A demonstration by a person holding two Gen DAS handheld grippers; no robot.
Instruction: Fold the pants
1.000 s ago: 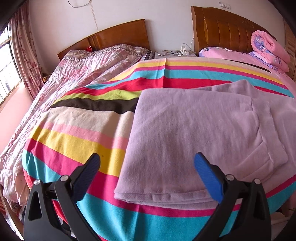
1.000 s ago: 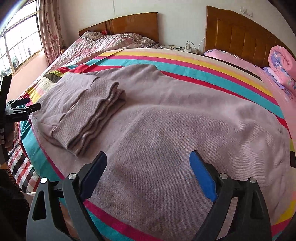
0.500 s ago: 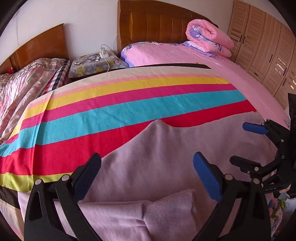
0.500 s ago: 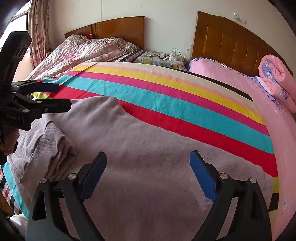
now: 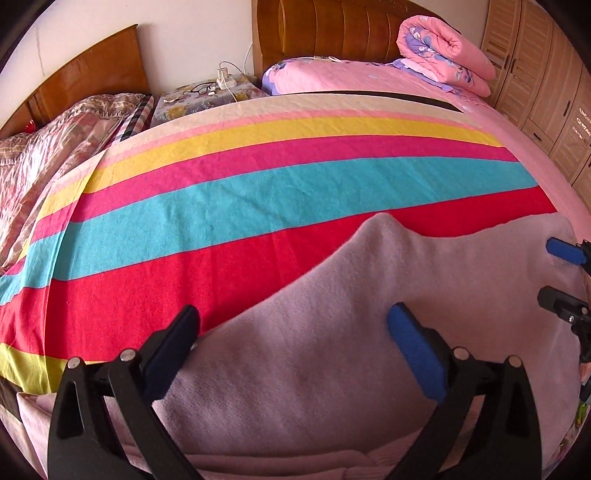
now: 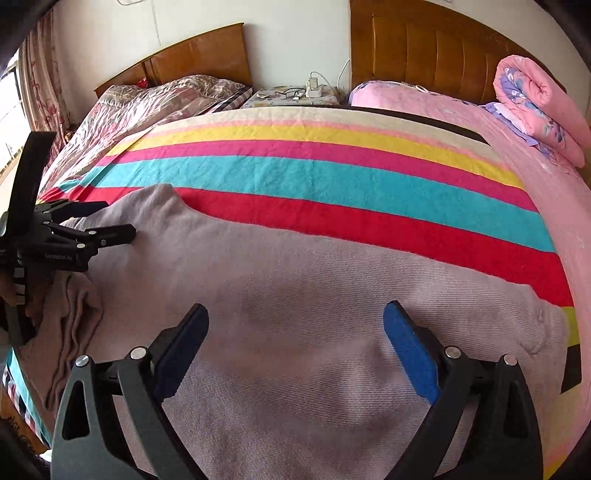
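We see the pants point(image 6: 314, 314) lying flat on the striped blanket point(image 6: 314, 173) of the bed, filling the bottom half of both views. They are a soft lilac color. In the right wrist view, one end is folded over into a thick bunch at the lower left of the frame.

Our left tongs point(image 5: 291, 343) are spread wide w/ nothing in them, low over the pants at the bottom middle of the left wrist view. Our right tongs point(image 6: 295, 339) are spread wide too, also w/ nothing in them, over the pants at the bottom middle of the right wrist view.

At the top of the frames we see two wood headboards point(image 5: 332, 33), a small nightstand point(image 5: 207, 96) btw. the beds, and a rolled pink quilt point(image 5: 443, 55) at the upper right.
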